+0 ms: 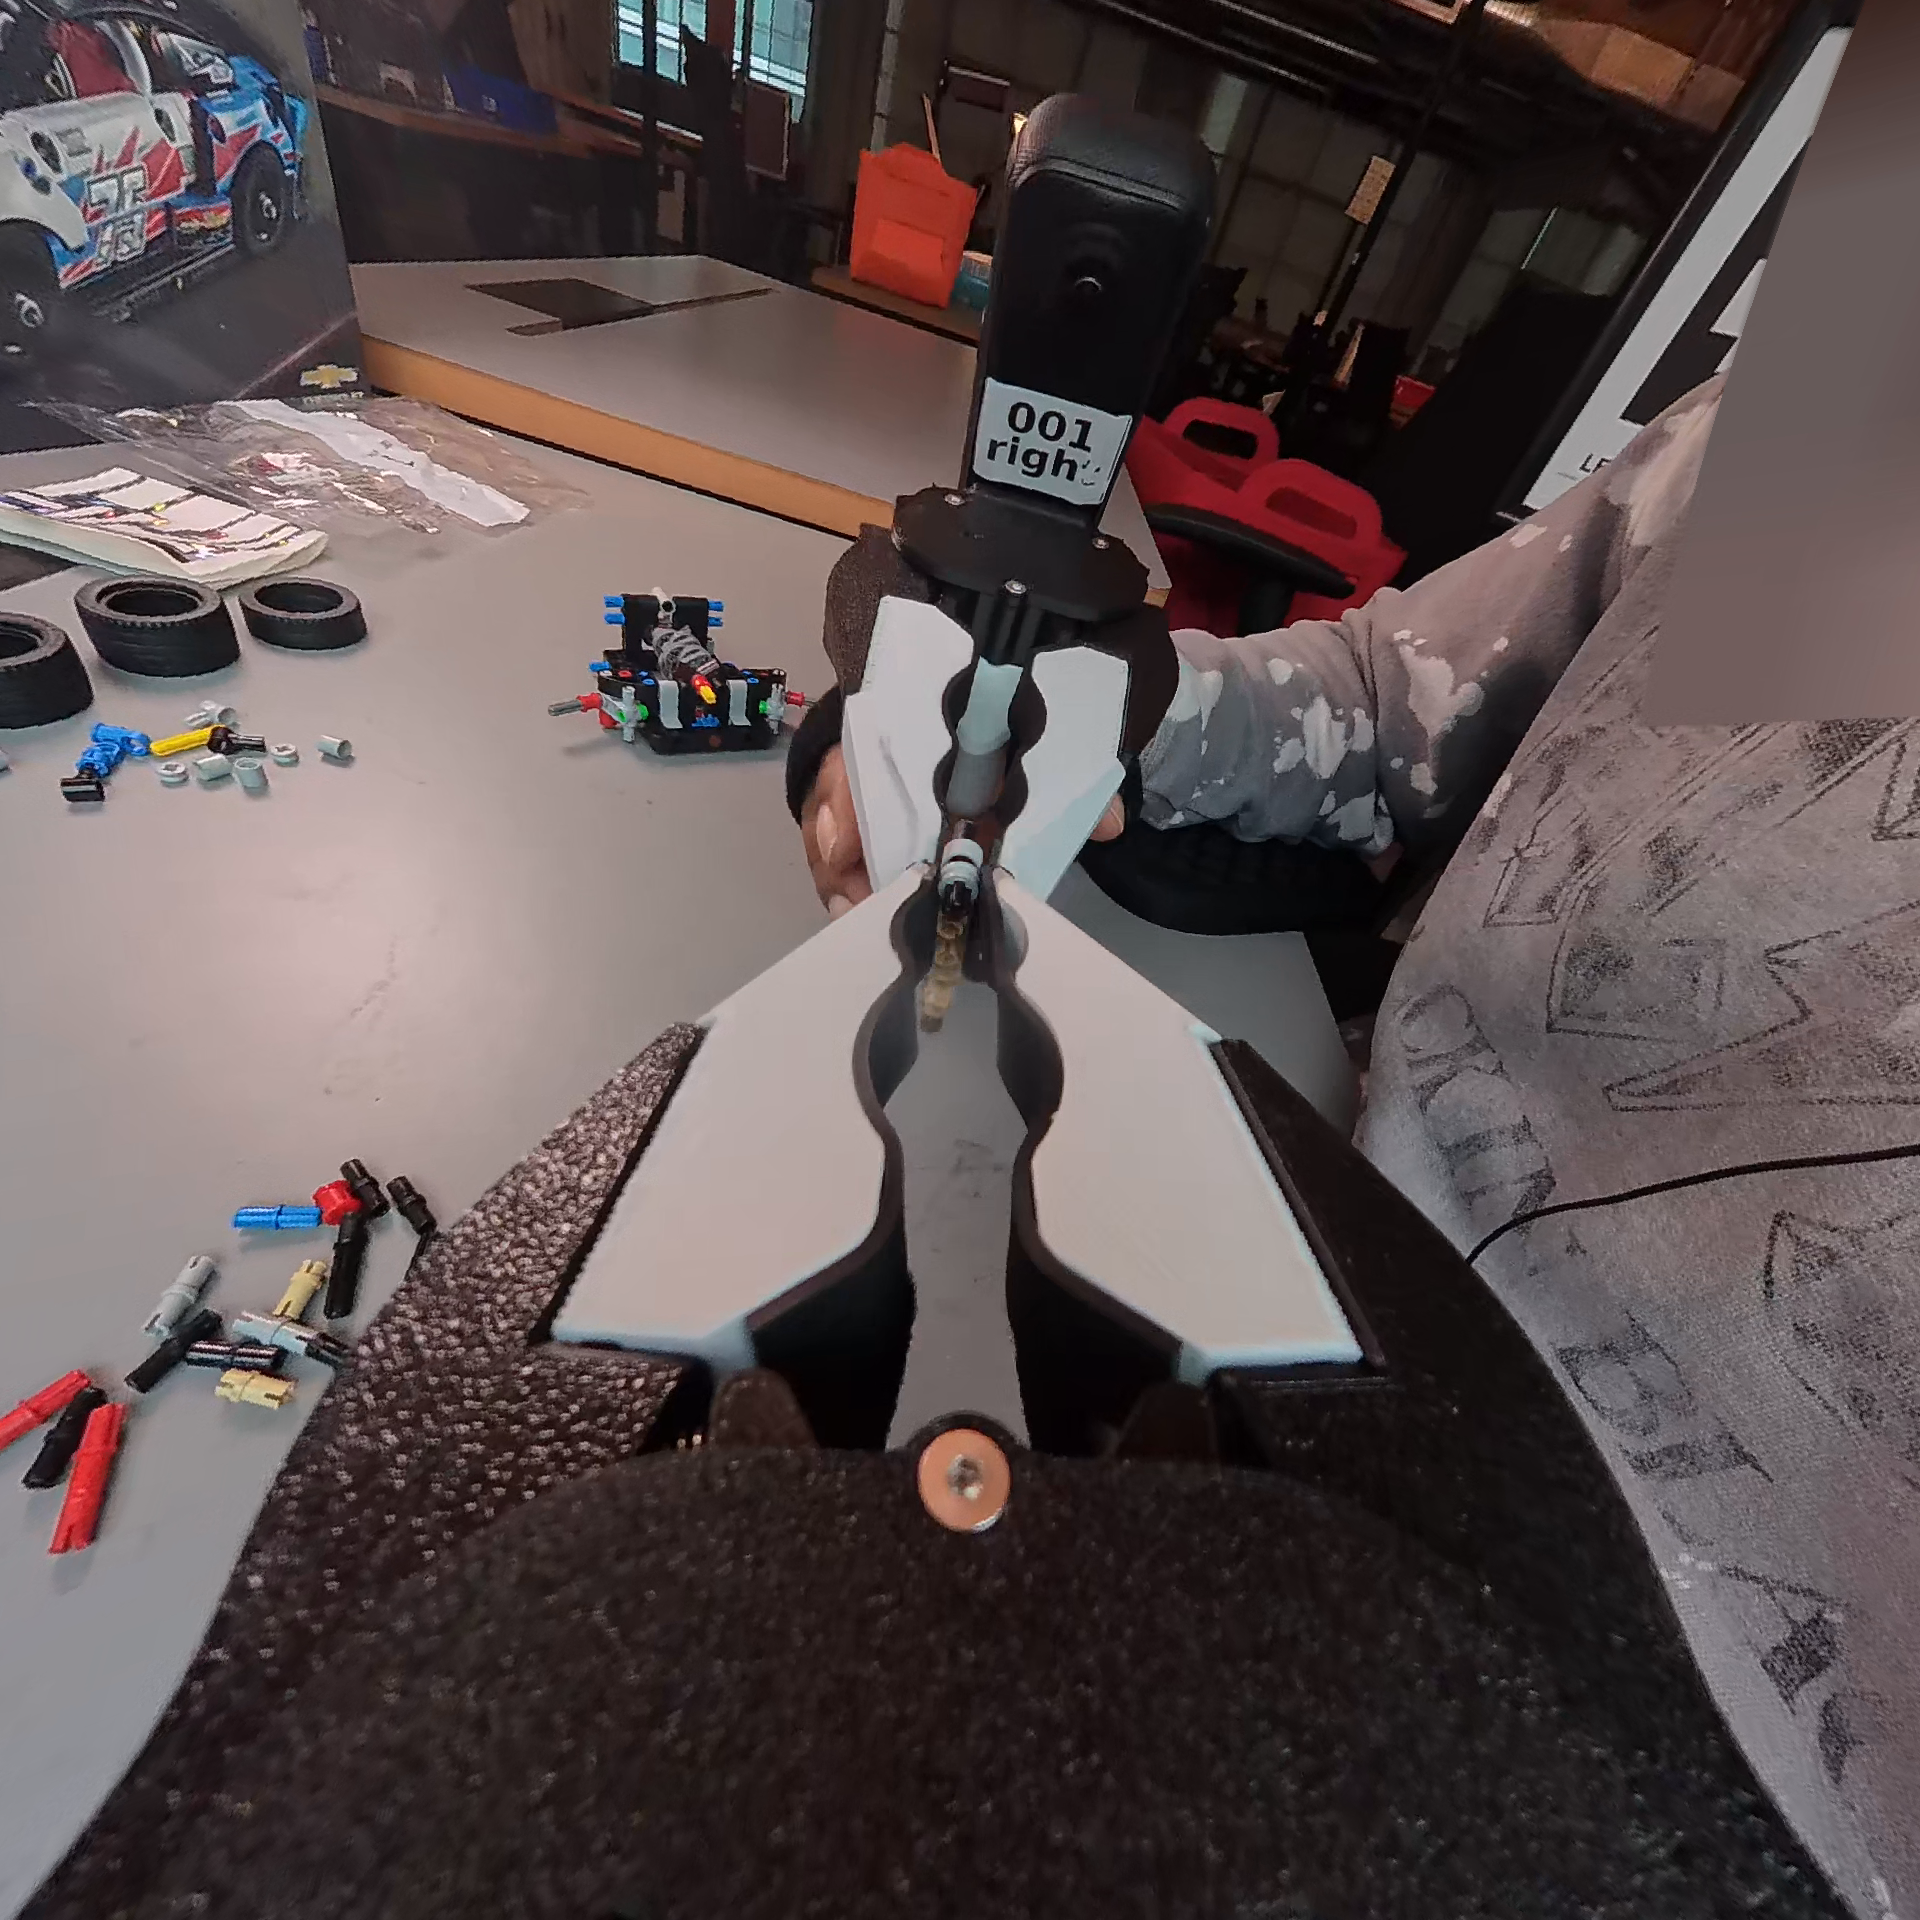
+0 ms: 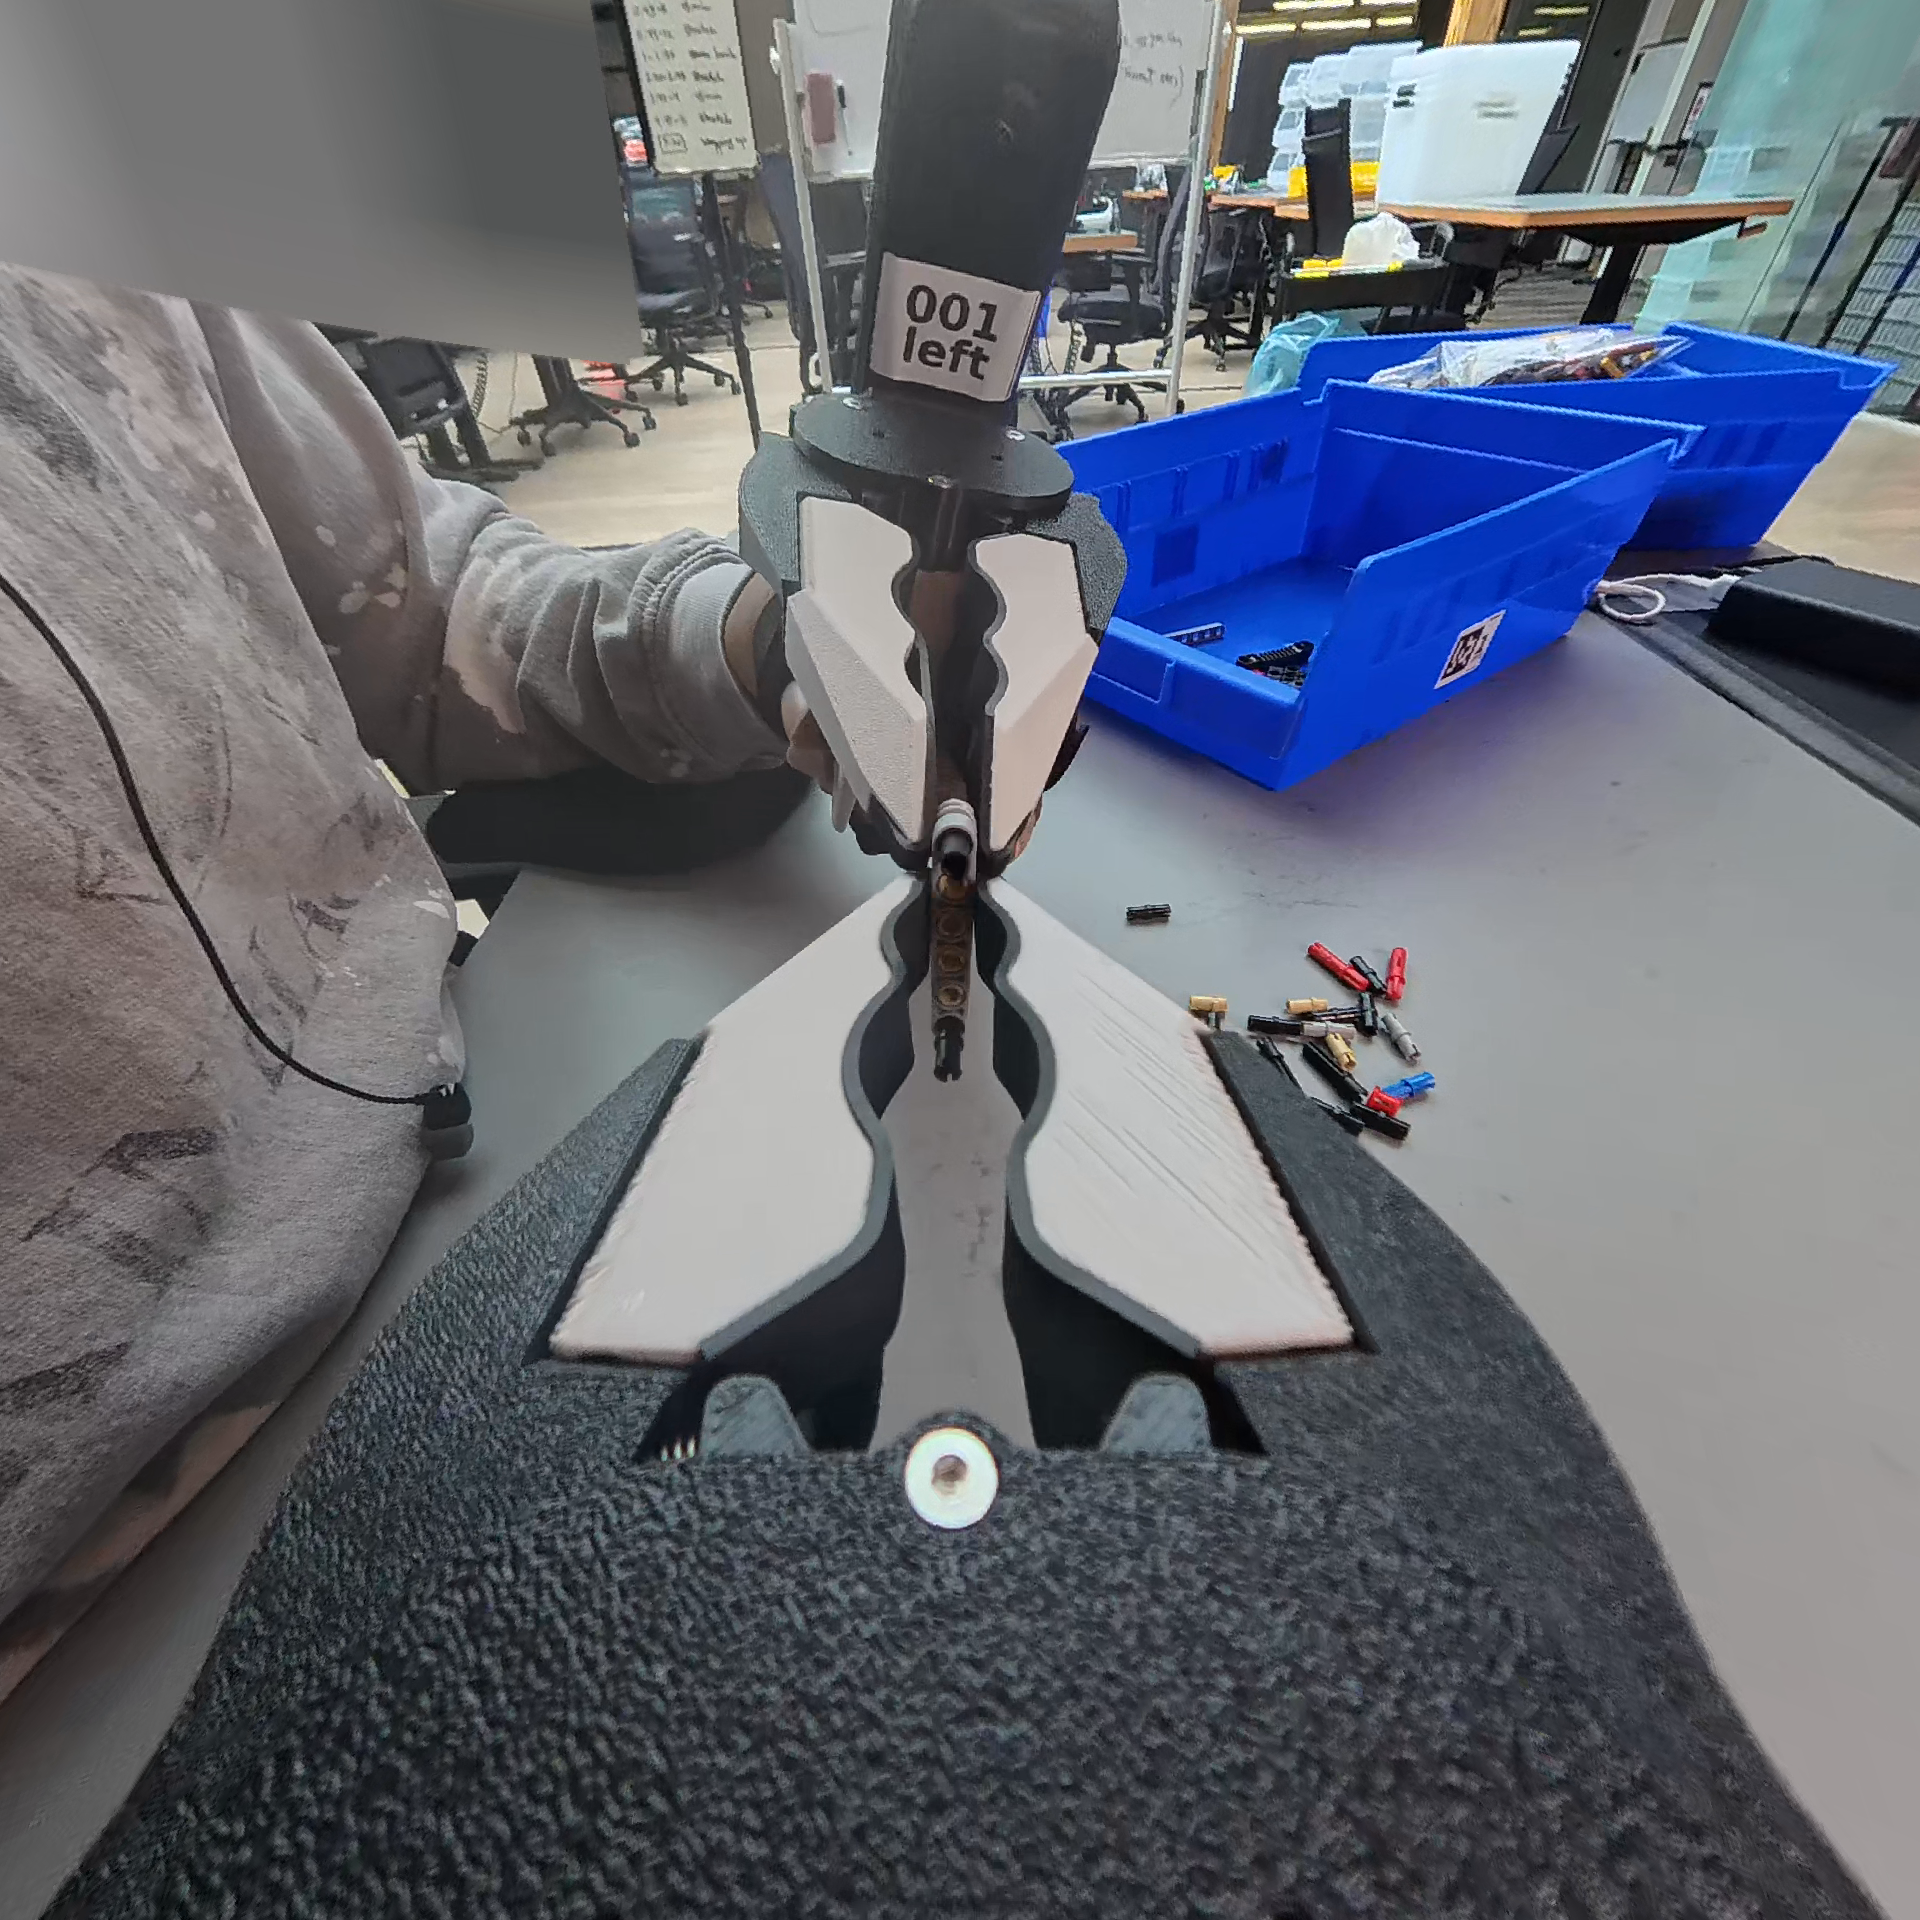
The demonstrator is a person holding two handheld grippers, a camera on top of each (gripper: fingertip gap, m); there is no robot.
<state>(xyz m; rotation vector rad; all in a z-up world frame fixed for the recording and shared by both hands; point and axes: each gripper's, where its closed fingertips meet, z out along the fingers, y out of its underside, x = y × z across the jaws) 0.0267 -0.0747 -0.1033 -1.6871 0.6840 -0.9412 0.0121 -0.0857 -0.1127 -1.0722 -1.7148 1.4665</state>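
In the left wrist view my left gripper (image 1: 956,891) is shut on a thin tan toy-brick piece (image 1: 938,971) that lies back between its fingers. My right gripper (image 1: 961,844) faces it tip to tip above the grey table (image 1: 416,935). A small grey and black pin (image 1: 957,868) sits where the tips meet. In the right wrist view my right gripper (image 2: 951,883) is shut on a black holed beam (image 2: 948,961) with a black pin (image 2: 943,1055) at its near end. The left gripper (image 2: 954,836) meets it at a grey pin (image 2: 954,831).
A small toy-brick chassis (image 1: 686,691), black tyres (image 1: 156,623) and sticker sheets (image 1: 166,530) lie to the left. Loose pins (image 1: 281,1309) (image 2: 1340,1029) lie near my grippers. Blue bins (image 2: 1371,582) stand at the right. A person's grey sleeve (image 2: 582,644) is close. Only a small space, under 4 cm, lies between the two pairs of fingers.
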